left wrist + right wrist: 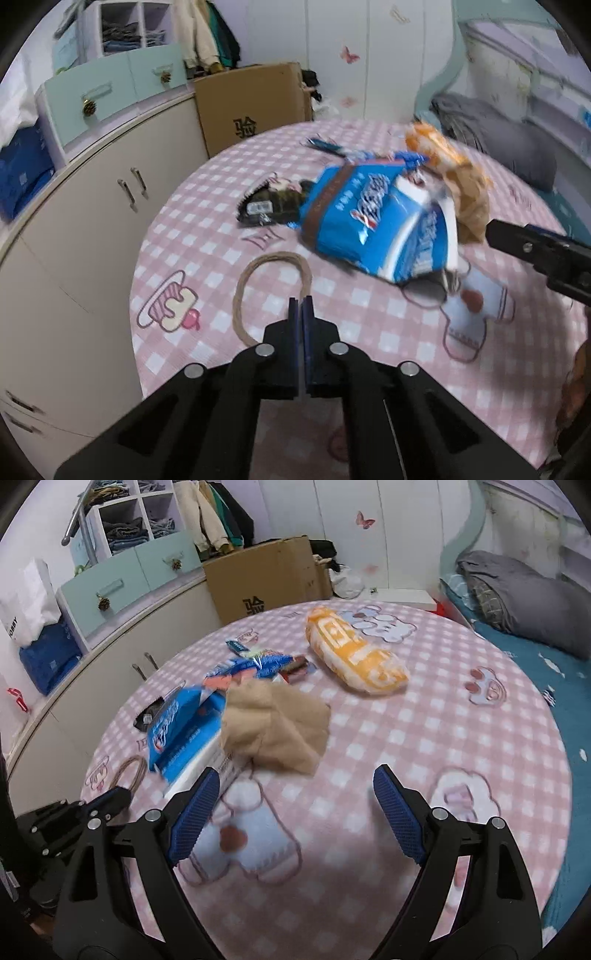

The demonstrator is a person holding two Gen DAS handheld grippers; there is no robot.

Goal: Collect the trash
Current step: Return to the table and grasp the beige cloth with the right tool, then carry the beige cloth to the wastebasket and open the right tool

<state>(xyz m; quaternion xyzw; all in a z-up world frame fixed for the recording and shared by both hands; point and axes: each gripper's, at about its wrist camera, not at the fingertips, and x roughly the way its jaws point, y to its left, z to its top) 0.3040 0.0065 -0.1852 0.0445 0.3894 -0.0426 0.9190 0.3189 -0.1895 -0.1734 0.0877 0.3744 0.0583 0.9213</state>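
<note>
Trash lies on a pink checked blanket (424, 731): a big blue snack bag (369, 221), a black wrapper (269, 206), crumpled brown paper (277, 727), an orange-and-white bag (354, 657) and a small blue wrapper (236, 646). A brown twine loop (243, 291) rests in front of the blue bag. My left gripper (301, 301) is shut, its tips pinching the loop's right end. My right gripper (297, 771) stands wide open over bare blanket, just short of the brown paper, with nothing between its fingers. One of its fingers (517, 240) shows beside the brown paper in the left wrist view.
A cream cabinet (92, 229) runs along the bed's left edge, with teal drawers (110, 88) above it. A cardboard box (269, 576) stands at the far end. Grey bedding (535, 602) lies at the right on a teal sheet (535, 664).
</note>
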